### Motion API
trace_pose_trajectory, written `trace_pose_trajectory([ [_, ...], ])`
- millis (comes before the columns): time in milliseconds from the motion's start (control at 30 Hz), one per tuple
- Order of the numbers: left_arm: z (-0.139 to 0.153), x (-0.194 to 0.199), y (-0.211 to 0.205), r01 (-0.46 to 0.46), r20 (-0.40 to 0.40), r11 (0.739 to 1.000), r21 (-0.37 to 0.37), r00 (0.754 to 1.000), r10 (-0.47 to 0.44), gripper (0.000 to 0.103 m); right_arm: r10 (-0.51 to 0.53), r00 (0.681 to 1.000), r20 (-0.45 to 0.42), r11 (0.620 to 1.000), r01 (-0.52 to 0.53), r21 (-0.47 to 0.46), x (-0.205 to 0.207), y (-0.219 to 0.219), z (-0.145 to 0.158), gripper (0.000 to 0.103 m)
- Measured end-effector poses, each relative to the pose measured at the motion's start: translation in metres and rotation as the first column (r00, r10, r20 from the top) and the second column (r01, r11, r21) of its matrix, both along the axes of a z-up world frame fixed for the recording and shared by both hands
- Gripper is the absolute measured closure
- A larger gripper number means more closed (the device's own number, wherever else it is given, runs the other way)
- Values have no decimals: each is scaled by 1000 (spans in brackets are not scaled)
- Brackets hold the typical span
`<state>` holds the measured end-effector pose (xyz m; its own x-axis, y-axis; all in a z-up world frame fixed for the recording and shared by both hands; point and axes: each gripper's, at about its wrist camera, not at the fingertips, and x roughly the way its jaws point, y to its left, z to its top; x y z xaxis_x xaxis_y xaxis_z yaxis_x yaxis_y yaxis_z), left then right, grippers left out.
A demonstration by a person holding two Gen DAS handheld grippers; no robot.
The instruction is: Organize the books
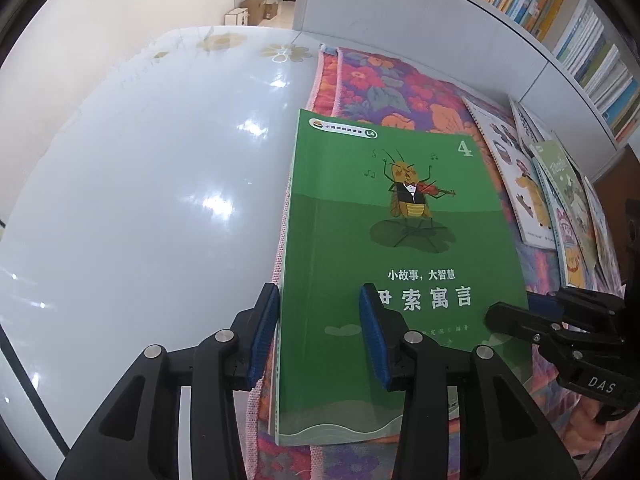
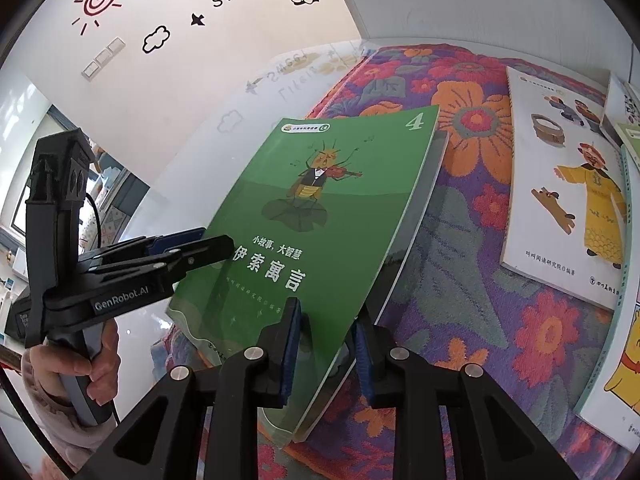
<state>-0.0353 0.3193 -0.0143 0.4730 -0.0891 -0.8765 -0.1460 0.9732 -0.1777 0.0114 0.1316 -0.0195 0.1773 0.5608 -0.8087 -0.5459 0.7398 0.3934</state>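
The green book (image 1: 400, 264) lies face up on the flowered cloth (image 1: 376, 80), its left edge along the cloth's left border, beside the bare white tabletop (image 1: 152, 184). Left hand-held gripper (image 1: 318, 336) — jaws parted, straddling the book's near left edge; the left pad sits just off the spine side, the right pad over the cover near the title, and neither visibly presses. Released. Right hand-held gripper (image 2: 326, 354) — jaws set either side of the book's near right corner, one pad above the cover and one below the pages, which are lifted and bowed there; whether the pads actually pinch the corner I cannot tell. A hand (image 2: 80, 364) holds the left tool's grip in the right wrist view. Further picture books (image 1: 548, 196) lie fanned on the cloth to the right, well apart from the green one. A filled bookshelf (image 1: 560, 20) stands at far right.
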Motion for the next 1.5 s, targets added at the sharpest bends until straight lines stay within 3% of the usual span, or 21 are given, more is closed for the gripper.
trace_pose_trajectory([
  [467, -1, -1, 11, -59, -1, 998, -9, 998, 59, 65, -20, 999, -36, 1000, 20, 21, 2, -5, 1, 76],
  [633, 4, -6, 16, -80, 11, 997, -13, 997, 80, 65, -68, 997, -36, 997, 67, -34, 4, -16, 0, 76],
  [933, 16, -10, 8, -78, 34, 997, 7, 996, 78, 65, -22, 997, -67, 999, 19, -45, -7, -5, -4, 74],
  [1100, 26, -13, -5, -49, 52, 999, 3, 997, 48, 65, -44, 994, -100, 999, 43, -12, -3, -16, -4, 74],
  [1300, 43, -5, -36, -7, 86, 1000, -14, 996, 8, 65, -88, 995, -48, 996, 86, -31, -6, -41, 10, 74],
  [1500, 56, 15, -92, 91, 138, 994, -67, 987, -82, 65, -173, 984, -44, 985, 174, 18, 2, -98, 27, 74],
])
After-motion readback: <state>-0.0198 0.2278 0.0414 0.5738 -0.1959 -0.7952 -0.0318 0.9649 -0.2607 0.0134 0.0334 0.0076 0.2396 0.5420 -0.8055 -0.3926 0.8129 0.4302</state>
